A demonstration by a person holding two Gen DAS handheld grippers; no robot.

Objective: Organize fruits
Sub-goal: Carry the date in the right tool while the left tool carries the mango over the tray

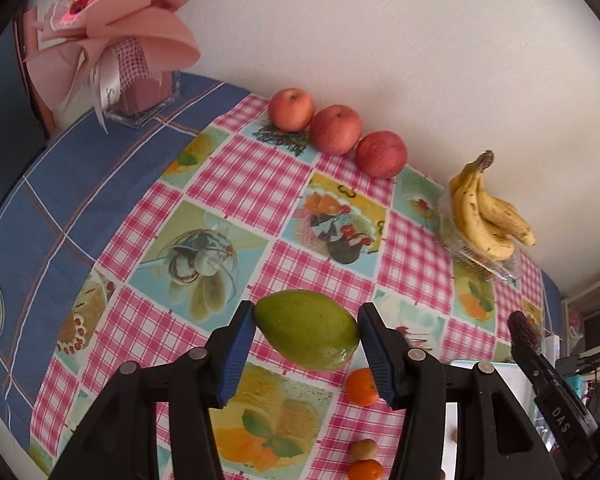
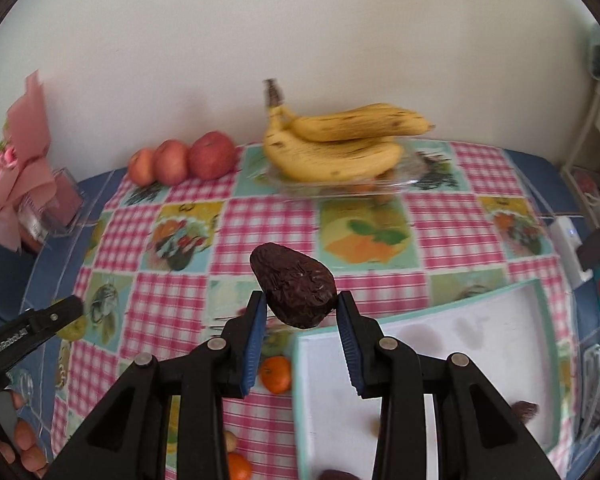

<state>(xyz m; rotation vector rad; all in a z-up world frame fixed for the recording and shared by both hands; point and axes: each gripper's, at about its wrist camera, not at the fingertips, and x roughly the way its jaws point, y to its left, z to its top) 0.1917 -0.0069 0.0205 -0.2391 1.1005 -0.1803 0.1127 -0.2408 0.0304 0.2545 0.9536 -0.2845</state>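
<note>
the right claw holds the dark avocado above the counter; the white tray lies just right below. the left claw holds a green mango crosswise.

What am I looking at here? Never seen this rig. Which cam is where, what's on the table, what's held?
There is no robot: a person carries a two-finger tool in each hand, with a fisheye camera on each looking along its fingers.

The left wrist view shows the left tool gripping a green mango. The right wrist view shows the right tool gripping a dark wrinkled avocado.

On the checked tablecloth lie three apples along the wall, bananas on a clear tray, small oranges, a wrapped bouquet, and a white box with a teal rim beneath the right tool. Part of the person's hand shows at the lower left of the right wrist view.
</note>
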